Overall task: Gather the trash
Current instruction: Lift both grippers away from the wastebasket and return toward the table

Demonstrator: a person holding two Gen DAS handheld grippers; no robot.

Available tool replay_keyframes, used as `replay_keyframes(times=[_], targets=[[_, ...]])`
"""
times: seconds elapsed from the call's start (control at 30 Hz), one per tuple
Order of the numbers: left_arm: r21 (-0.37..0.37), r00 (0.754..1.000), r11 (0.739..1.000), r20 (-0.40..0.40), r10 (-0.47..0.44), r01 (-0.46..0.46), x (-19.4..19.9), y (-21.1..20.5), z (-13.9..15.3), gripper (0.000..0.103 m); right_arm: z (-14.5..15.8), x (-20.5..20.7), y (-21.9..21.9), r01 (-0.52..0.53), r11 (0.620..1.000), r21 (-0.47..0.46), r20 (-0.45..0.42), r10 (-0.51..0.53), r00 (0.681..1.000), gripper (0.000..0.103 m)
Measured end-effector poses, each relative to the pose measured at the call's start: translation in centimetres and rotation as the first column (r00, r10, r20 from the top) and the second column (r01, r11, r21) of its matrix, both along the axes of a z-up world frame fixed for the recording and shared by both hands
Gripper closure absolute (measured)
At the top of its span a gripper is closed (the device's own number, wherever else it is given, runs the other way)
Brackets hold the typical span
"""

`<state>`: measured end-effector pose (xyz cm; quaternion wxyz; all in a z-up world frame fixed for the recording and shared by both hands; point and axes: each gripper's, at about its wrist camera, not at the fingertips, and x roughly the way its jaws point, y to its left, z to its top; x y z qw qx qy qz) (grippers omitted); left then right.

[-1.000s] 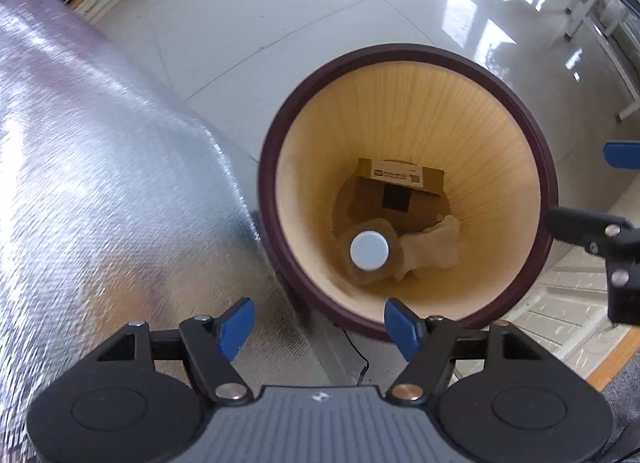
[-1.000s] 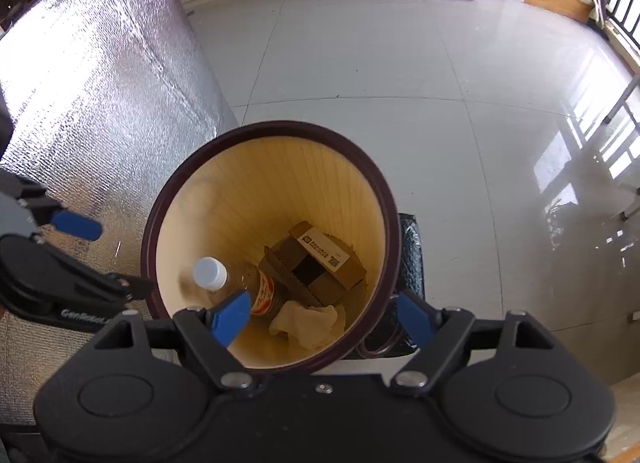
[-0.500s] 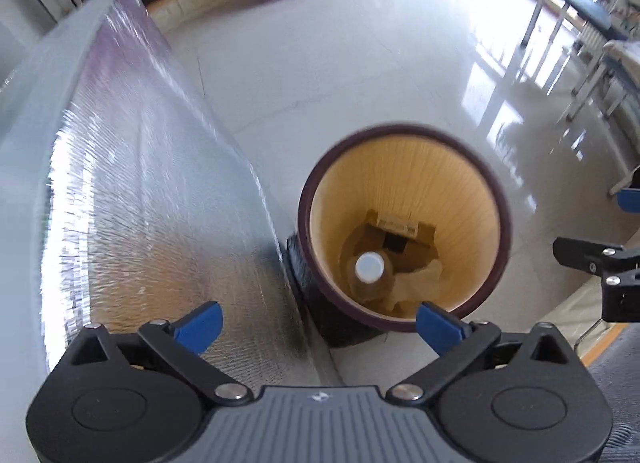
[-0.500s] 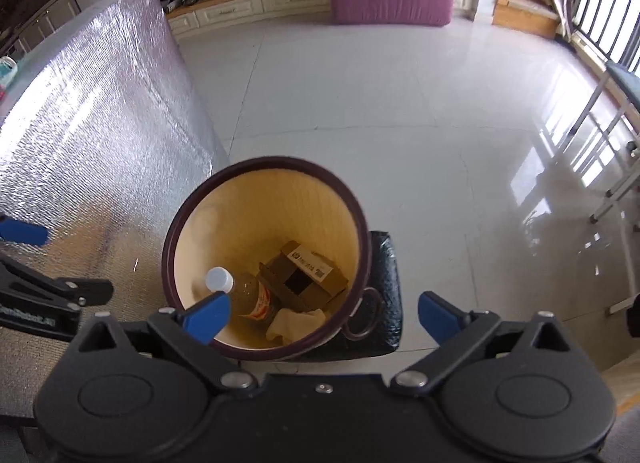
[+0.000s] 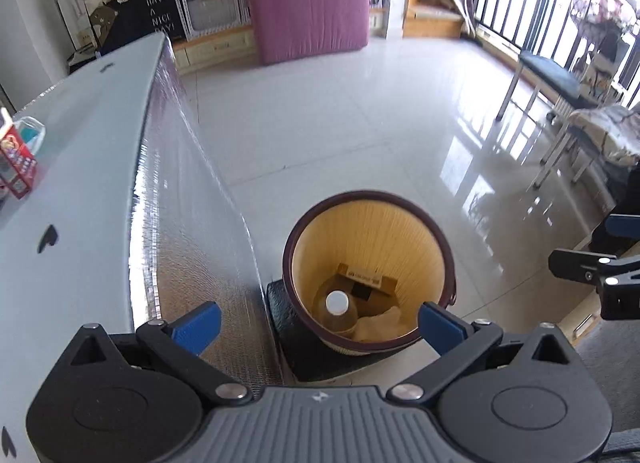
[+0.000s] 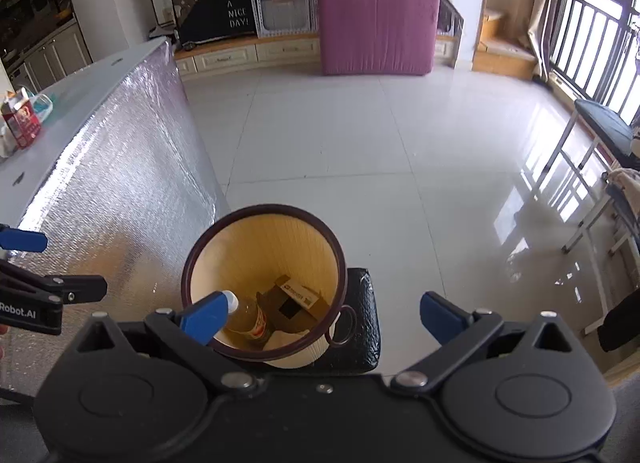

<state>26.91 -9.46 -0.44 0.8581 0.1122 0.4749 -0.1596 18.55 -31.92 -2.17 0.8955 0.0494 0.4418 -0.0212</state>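
Now both the left hand-held gripper (image 5: 318, 323) and right hand-held gripper (image 6: 320, 313) hang wide open and empty above the bin (image 5: 368, 223), which holds a bottle (image 5: 336, 309), so next comes the red carton (image 5: 16, 167) on the tabletop (image 5: 80, 143) beside that bin.

The floor (image 5: 360, 111) was glossy pale tile. The desk (image 5: 80, 183) had a smooth matt top and a crinkled foil-like side. The bin (image 5: 368, 247) looked finely ribbed inside, its dark rim smooth; the box (image 5: 366, 277) was cardboard.

- My left gripper (image 5: 316, 323) tilts steeply downward, blue pads spread wide with nothing between them.
- My right gripper (image 6: 320, 315) tilts down likewise, jaws wide and empty.
- They seem level with each other, though only edges show.
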Motion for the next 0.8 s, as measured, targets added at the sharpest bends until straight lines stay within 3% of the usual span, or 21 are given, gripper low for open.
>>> replay_keyframes(times=[0.4,0.6,0.8], targets=[[-0.143,0.987,0.989,0.148,0.061,-0.040,-3.0,5.0,5.1,0.000,3.8,-3.4,2.5,-0.031,1.000,0.003,0.141,0.030,0.990,0.000],[-0.210,0.960,0.971,0.231,0.159,-0.110,-4.0,9.7,6.9,0.000,6.2,-4.2,5.2,-0.061,0.998,0.025,0.254,0.053,0.966,0.000],[-0.244,0.918,0.945,0.278,0.283,-0.217,-4.5,15.6,7.8,0.000,7.9,-3.3,8.7,-0.119,0.992,0.032,0.335,0.102,0.937,0.000]])
